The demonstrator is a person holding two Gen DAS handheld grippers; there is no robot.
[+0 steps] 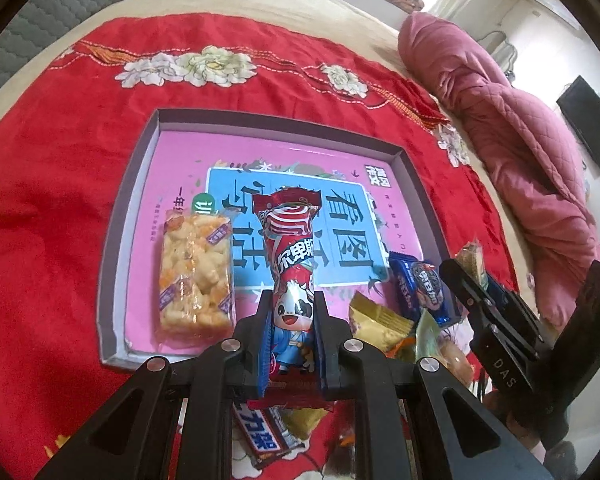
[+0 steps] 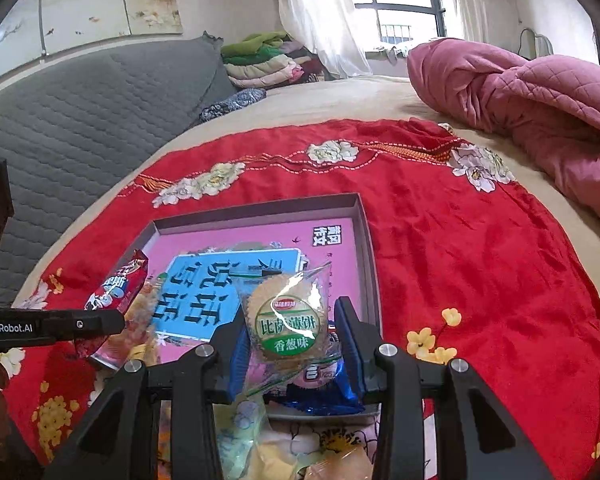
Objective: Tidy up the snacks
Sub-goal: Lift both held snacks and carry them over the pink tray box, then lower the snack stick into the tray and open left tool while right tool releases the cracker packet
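Loose snack packets (image 1: 384,326) crowding lower right near tray (image 1: 112,272); left gripper (image 1: 291,332) clamped on red packet (image 1: 290,260), right gripper (image 2: 290,344) pinching cracker pack (image 2: 286,320).

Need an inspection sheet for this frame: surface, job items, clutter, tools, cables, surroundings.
Surface: red floral cloth spread over a beige bed.
Job's things: shallow box tray with pink printed floor; puffed-rice bar lying inside it at the left; blue cookie pack at its right edge.
Clutter: loose snack packets heaped by the tray's near right corner; chocolate bar on the cloth.
Grippers: left tool shut on red cartoon packet; right tool shut on round cracker pack.
Cables: nothing seen.
Surroundings: pink quilt, grey padded headboard, folded clothes, window.
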